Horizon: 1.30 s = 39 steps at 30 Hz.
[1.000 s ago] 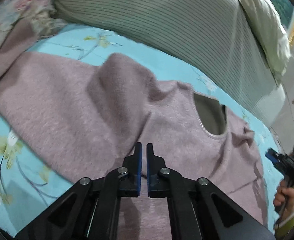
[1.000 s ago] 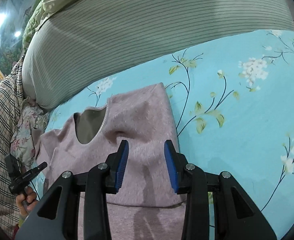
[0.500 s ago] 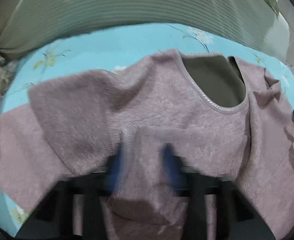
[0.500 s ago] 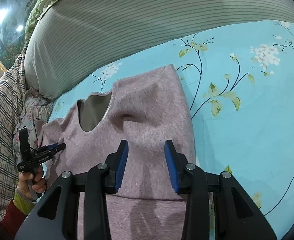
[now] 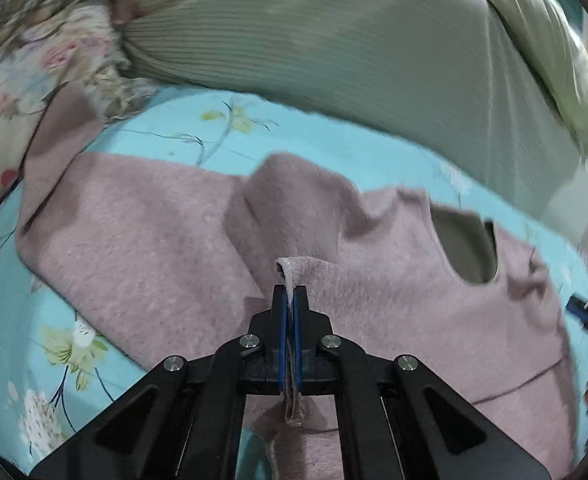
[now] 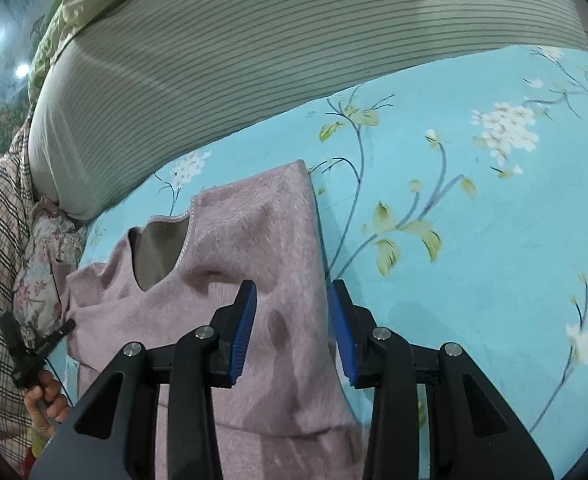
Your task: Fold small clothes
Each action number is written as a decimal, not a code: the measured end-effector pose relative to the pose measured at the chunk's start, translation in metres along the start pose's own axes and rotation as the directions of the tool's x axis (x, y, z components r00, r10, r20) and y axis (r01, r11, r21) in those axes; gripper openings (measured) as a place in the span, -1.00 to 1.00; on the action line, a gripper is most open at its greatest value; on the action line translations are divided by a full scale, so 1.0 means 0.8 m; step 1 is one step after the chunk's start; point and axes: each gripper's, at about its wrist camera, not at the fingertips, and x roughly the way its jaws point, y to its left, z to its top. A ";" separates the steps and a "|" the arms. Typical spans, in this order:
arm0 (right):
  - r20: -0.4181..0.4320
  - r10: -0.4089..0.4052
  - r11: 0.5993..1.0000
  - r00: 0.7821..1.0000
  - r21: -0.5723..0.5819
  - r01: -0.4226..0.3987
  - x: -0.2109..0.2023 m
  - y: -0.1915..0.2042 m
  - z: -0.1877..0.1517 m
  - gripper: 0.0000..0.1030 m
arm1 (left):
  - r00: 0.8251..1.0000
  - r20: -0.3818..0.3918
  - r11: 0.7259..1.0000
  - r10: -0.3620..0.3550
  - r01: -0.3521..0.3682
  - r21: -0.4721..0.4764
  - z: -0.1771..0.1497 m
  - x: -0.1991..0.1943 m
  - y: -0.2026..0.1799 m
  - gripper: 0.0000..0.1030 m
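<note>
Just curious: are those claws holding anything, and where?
The left gripper pinches a fold of the fuzzy mauve sweater. The right gripper is open, holding nothing.

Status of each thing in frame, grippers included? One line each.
left gripper: shut, pinching a fold of fabric.
right gripper: open, over the garment's right edge, nothing between the pads.
pink sweater: spread on the bed, rumpled, neckline showing, one fold lifted by the left gripper.
floral bedsheet: flat under the sweater.
striped bolster: lying along the far side of the bed.
</note>
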 end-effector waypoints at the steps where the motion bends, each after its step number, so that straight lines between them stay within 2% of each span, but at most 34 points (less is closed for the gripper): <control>1: -0.009 -0.010 1.000 1.000 -0.008 0.010 0.007 0.001 0.002 -0.07 | 1.000 0.002 1.000 -0.003 0.003 -0.008 0.001 -0.001 0.002 -1.00; 2: -0.021 -0.019 1.000 1.000 -0.010 0.019 0.013 0.000 0.004 0.09 | 1.000 0.001 1.000 0.000 0.000 -0.006 0.001 0.000 0.001 -0.99; 5: -0.078 0.002 1.000 0.997 -0.012 -0.002 0.042 -0.001 0.002 0.09 | 1.000 -0.006 1.000 0.021 -0.021 0.001 -0.003 0.002 -0.002 -0.99; 6: -0.094 0.012 1.000 0.995 -0.015 -0.013 0.048 -0.001 0.001 -0.25 | 1.000 -0.013 1.000 0.016 -0.016 -0.008 -0.005 0.004 -0.001 -0.99; 7: -0.107 0.022 1.000 0.994 -0.012 -0.024 0.054 -0.002 -0.002 -0.74 | 1.000 -0.018 1.000 0.014 -0.015 -0.014 -0.007 0.005 -0.001 -0.99; 8: -0.099 0.020 1.000 0.995 0.001 -0.020 0.051 -0.004 -0.002 -0.86 | 1.000 -0.022 1.000 0.016 -0.016 -0.017 -0.009 0.006 -0.002 -1.00; 10: -0.003 0.057 0.998 0.998 0.040 -0.057 0.020 -0.014 0.003 -0.87 | 1.000 -0.024 1.000 0.015 -0.016 -0.013 -0.010 0.003 -0.005 -1.00; 12: 0.077 0.052 0.996 0.996 0.073 -0.058 -0.010 -0.026 0.007 -0.87 | 1.000 -0.014 1.000 -0.009 0.009 -0.011 -0.009 -0.004 -0.010 -0.99; 13: 0.077 0.039 0.996 0.996 0.080 -0.045 -0.010 -0.030 0.007 -0.87 | 1.000 -0.012 1.000 -0.029 0.029 -0.008 -0.009 -0.006 -0.014 -0.99; 14: 0.056 0.022 0.996 0.998 0.084 -0.027 -0.004 -0.034 0.006 -0.87 | 0.999 -0.013 0.999 -0.042 0.042 0.000 -0.009 -0.005 -0.019 -0.99; 16: -0.028 -0.033 0.997 0.999 0.067 0.035 0.024 -0.039 0.000 -0.87 | 0.999 -0.028 0.999 -0.022 0.023 0.037 -0.013 0.007 -0.034 -0.99; 18: -0.058 -0.073 0.995 0.996 0.056 0.076 0.033 -0.040 -0.002 -0.84 | 0.999 -0.053 0.999 -0.010 0.013 0.047 -0.018 0.022 -0.040 -0.99; 19: -0.038 -0.099 0.994 0.994 0.049 0.100 0.026 -0.038 -0.002 -0.79 | 0.998 -0.064 0.999 -0.004 0.007 0.044 -0.020 0.029 -0.040 -0.99; 21: 0.043 -0.201 0.980 0.979 0.009 0.201 -0.001 -0.020 0.000 -0.48 | 0.997 -0.075 0.999 -0.004 0.006 0.033 -0.023 0.033 -0.036 -0.99; 22: 0.090 -0.194 0.980 0.977 -0.023 0.197 -0.016 -0.007 0.001 -0.47 | 0.997 -0.071 0.999 -0.006 0.008 0.031 -0.023 0.032 -0.034 -0.99; 24: 0.101 -0.116 0.990 0.988 -0.067 0.123 -0.025 0.010 0.004 -0.47 | 0.998 -0.060 0.999 -0.011 0.013 0.034 -0.022 0.028 -0.032 -0.99; 26: 0.006 -0.016 0.991 1.000 -0.136 0.016 -0.008 0.034 0.005 -0.47 | 0.998 -0.057 0.999 -0.013 0.015 0.038 -0.021 0.027 -0.032 -0.99; 27: -0.031 0.007 0.988 0.999 -0.155 -0.012 0.003 0.043 0.005 -0.47 | 0.998 -0.058 0.999 -0.011 0.014 0.042 -0.022 0.027 -0.032 -0.99; 28: -0.059 0.005 0.985 0.998 -0.173 -0.015 0.016 0.049 0.007 -0.47 | 0.998 -0.059 0.999 -0.008 0.011 0.046 -0.023 0.028 -0.033 -0.99; 29: -0.074 -0.038 0.981 0.997 -0.193 0.023 0.036 0.053 0.013 -0.47 | 0.998 -0.059 0.999 -0.005 0.007 0.048 -0.024 0.028 -0.034 -0.99; 31: -0.069 -0.084 0.985 0.994 -0.157 0.072 0.062 0.040 0.029 -0.47 | 0.998 -0.060 0.999 0.008 -0.005 0.051 -0.024 0.028 -0.036 -0.99; 33: -0.062 -0.039 0.998 0.997 -0.057 0.035 0.080 0.017 0.049 -0.55 | 0.997 -0.067 0.999 0.024 -0.021 0.048 -0.024 0.030 -0.034 -0.99; 35: -0.036 -0.004 1.000 0.999 0.014 0.005 0.074 0.008 0.060 -0.55 | 0.997 -0.075 0.999 0.031 -0.028 0.042 -0.022 0.031 -0.029 -0.98; 37: 0.016 -0.020 1.000 1.000 -0.008 0.020 0.049 0.017 0.058 -0.50 | 0.997 -0.075 0.999 0.020 -0.017 0.040 -0.021 0.025 -0.025 -0.97; 38: 0.042 -0.014 1.000 0.999 -0.027 0.015 0.034 0.025 0.052 -0.43 | 0.997 -0.071 0.999 0.010 -0.008 0.039 -0.020 0.019 -0.022 -0.95; 39: 0.050 0.001 0.999 0.999 -0.038 0.000 0.019 0.029 0.044 -0.24 | 0.998 -0.062 0.999 0.012 -0.010 0.038 -0.020 0.012 -0.019 -0.91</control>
